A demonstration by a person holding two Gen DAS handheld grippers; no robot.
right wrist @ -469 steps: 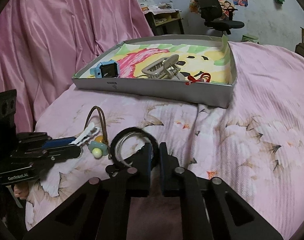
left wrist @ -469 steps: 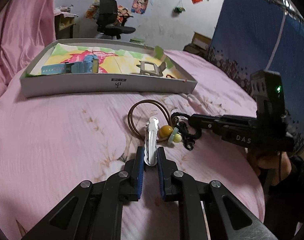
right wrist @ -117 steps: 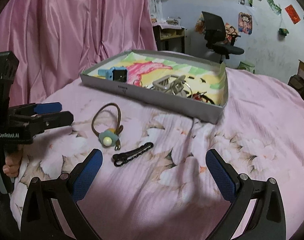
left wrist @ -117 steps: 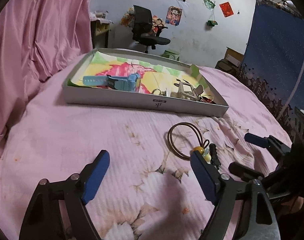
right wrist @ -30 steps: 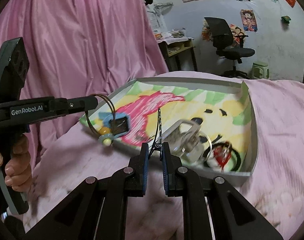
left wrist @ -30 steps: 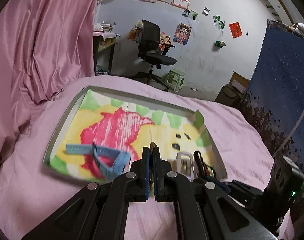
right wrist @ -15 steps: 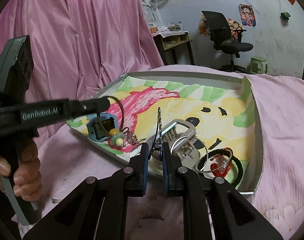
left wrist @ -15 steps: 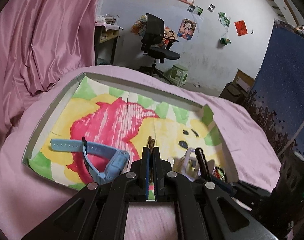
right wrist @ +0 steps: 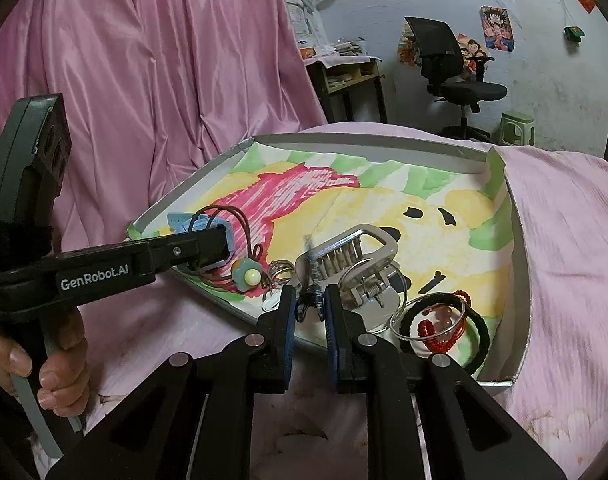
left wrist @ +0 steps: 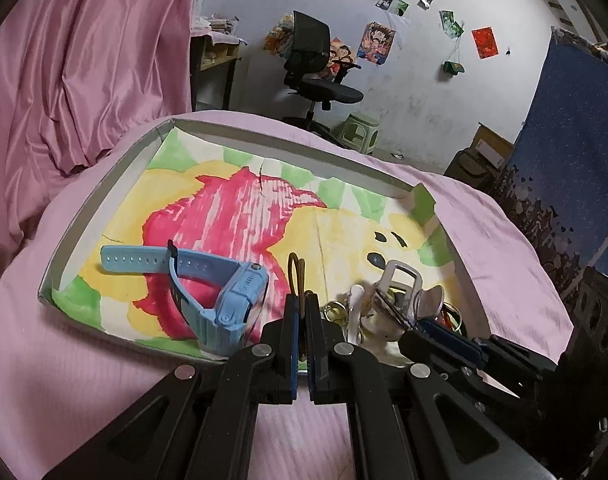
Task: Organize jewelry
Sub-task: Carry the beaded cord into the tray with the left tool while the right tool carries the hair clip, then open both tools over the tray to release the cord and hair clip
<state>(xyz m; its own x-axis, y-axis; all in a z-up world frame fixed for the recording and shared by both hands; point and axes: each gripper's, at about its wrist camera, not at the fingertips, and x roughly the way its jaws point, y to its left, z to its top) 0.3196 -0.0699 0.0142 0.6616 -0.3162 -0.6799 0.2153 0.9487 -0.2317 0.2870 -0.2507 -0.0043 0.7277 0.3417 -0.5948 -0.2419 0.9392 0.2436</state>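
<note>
A grey tray (left wrist: 104, 184) lined with a colourful drawing lies on the pink bed. My left gripper (left wrist: 302, 312) is shut on a brown hair tie (left wrist: 296, 276), whose flower bead (right wrist: 246, 274) hangs low over the tray's near edge in the right wrist view. My right gripper (right wrist: 309, 304) stands slightly parted, with a black hair clip (right wrist: 310, 276) between its jaws, just over the tray (right wrist: 520, 280). In the tray lie a blue watch (left wrist: 224, 296), a silver claw clip (right wrist: 356, 264), a red bead bracelet (right wrist: 436, 328) and rings.
A pink curtain (right wrist: 144, 80) hangs on the left. An office chair (left wrist: 316, 76), a desk and a green stool (left wrist: 360, 128) stand beyond the bed. A dark blue panel (left wrist: 576, 160) is on the right.
Both grippers have come lower and closer over the tray's near edge. My right gripper's jaws have parted a little around the black clip. The hair tie's bead now hangs just above the tray floor.
</note>
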